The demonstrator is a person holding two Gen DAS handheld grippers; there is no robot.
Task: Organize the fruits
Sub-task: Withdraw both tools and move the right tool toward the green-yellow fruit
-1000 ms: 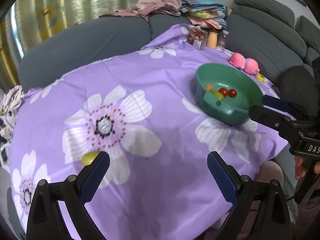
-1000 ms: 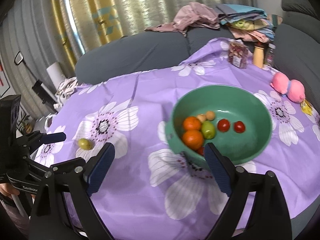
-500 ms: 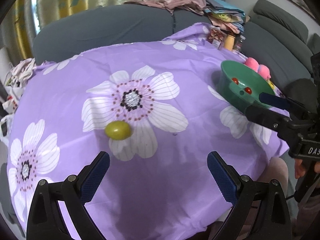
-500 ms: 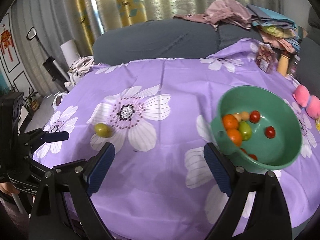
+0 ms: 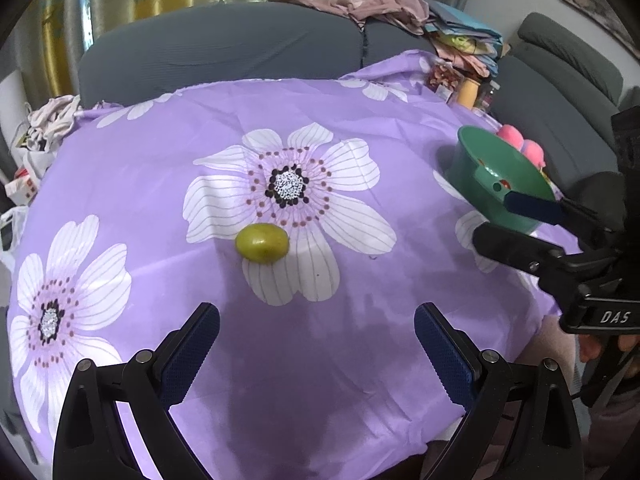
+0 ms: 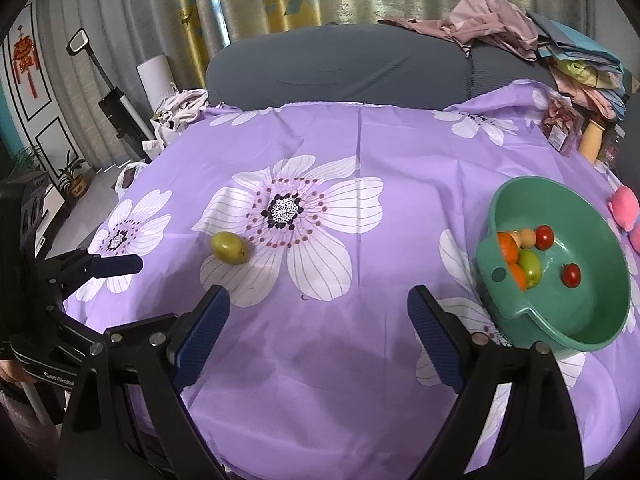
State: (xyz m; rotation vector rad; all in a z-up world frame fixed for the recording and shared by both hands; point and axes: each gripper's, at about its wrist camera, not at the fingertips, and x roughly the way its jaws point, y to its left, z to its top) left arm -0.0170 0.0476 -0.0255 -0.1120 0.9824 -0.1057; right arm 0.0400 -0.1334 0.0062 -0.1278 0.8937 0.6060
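A single green fruit (image 5: 262, 246) lies on the purple flowered cloth (image 5: 360, 128) that covers the surface, resting on the lower petals of the big white flower (image 5: 286, 184) near the middle — nothing else stands close to it, and bare cloth runs all round it. The left hand-held gripper (image 5: 316, 354) hovers over the near part of the cloth with its blue pads spread wide and nothing between them; the green fruit sits beyond its left pad, apart from it. The right hand-held gripper (image 6: 318, 330) is also spread wide and empty, with the same fruit well off beyond its left finger. Far from the green fruit, toward the cloth's right edge, stands the green bowl (image 6: 600, 332), holding oranges (image 6: 509, 246), a green fruit of its own and small red tomatoes (image 6: 571, 275). A pink soft toy (image 6: 624, 204) lies just past the bowl at that edge. Beyond the fruit, the cloth's far edge meets a grey sofa (image 6: 340, 68) — piled clothes (image 6: 496, 26) sit on its back.
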